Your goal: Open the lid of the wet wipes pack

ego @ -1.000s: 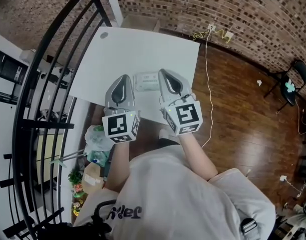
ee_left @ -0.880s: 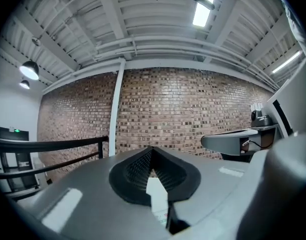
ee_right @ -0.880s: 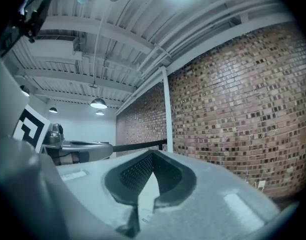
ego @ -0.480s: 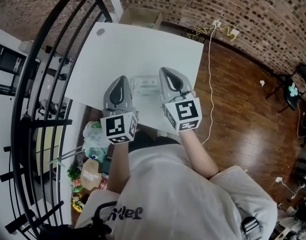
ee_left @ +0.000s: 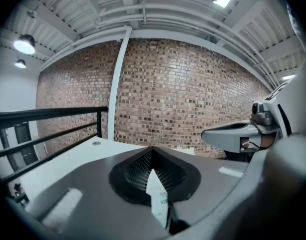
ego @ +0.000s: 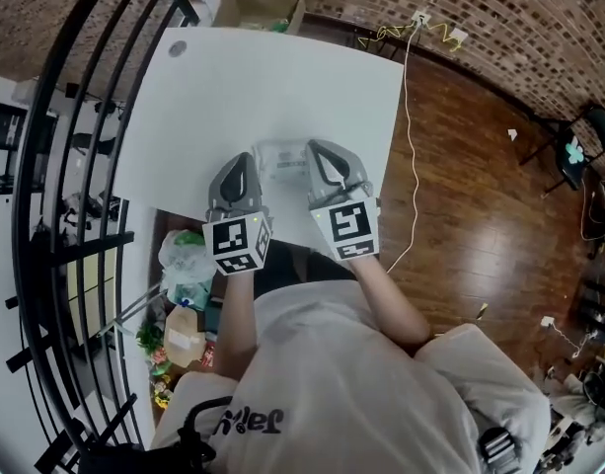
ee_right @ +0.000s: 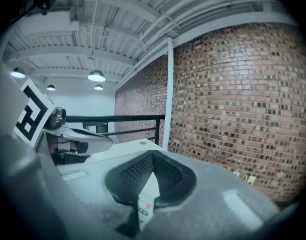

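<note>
The wet wipes pack [ego: 284, 160], white with green print, lies near the front edge of the white table [ego: 272, 77]. My left gripper [ego: 240, 163] sits just left of the pack and my right gripper [ego: 320, 153] just right of it, both pointing away from me. In the left gripper view the jaws [ee_left: 152, 155] meet, and a sliver of the pack [ee_left: 157, 198] shows in the slit below them. The right gripper view shows the same: shut jaws [ee_right: 153, 156] with a strip of pack [ee_right: 145, 205] beneath. The lid's state is hidden.
A black railing [ego: 75, 166] runs along the table's left side. A cardboard box [ego: 258, 8] stands past the far edge by the brick wall. A cable [ego: 411, 117] trails over the wooden floor at right. Bags [ego: 184, 265] lie below the table's front left corner.
Both grippers have come down and drawn closer around the pack. The pack has not moved on the table.
</note>
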Demonstrator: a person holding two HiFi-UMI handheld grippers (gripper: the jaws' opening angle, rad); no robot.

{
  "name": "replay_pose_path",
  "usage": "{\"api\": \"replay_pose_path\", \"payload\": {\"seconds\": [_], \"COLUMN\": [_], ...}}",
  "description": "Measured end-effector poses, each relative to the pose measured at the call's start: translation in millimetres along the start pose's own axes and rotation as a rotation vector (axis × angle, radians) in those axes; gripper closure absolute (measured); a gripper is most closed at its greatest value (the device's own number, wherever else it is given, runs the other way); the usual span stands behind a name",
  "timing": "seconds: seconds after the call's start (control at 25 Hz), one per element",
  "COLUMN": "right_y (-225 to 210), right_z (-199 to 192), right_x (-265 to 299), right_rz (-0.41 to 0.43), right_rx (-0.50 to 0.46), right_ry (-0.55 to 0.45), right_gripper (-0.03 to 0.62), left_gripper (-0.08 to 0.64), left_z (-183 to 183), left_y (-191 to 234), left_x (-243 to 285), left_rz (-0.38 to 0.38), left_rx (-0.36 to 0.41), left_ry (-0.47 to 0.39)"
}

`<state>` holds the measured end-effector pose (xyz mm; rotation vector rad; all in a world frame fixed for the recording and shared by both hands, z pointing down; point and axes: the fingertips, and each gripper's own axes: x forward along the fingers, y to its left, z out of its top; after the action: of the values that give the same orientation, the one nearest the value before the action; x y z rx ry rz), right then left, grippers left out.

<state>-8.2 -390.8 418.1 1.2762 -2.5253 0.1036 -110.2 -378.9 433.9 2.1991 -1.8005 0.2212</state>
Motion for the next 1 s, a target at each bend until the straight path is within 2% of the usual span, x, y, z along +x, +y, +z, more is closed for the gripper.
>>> {"api": "replay_pose_path", "payload": {"seconds": [0.08, 0.36, 0.64, 0.84, 1.0], "right_y": [7.4, 21.0, 29.6, 43.3, 49.8], "right_z": [-12.6, -70.8, -115.8, -141.7, -157.8], "right_x": [7.8, 18.2, 24.9, 28.1, 36.0], "right_rz": [-0.008, -0.022, -0.016, 0.001, 0.002], "right_rx": [-0.038, -0.024, 0.066, 0.168, 0.182], "right_ry": [0.035, 0.184, 0.267, 0.304, 0.328], "right_gripper": [0.604, 0.604, 0.604, 0.604, 0.604], "left_gripper": [0.545, 0.545, 0.545, 0.545, 0.545], "left_z": [-23.6, -87.8, -131.3, -159.4, -172.2], "left_y": [4.6, 11.0, 10.4, 5.2, 9.0], "left_x": [9.9, 30.0, 48.9, 52.2, 56.2], "left_rz": [-0.022, -0.111, -0.173, -0.199, -0.195], "left_rx": [-0.011, -0.027, -0.009, 0.001, 0.004], "left_ry": [0.06, 0.2, 0.282, 0.331, 0.34]}}
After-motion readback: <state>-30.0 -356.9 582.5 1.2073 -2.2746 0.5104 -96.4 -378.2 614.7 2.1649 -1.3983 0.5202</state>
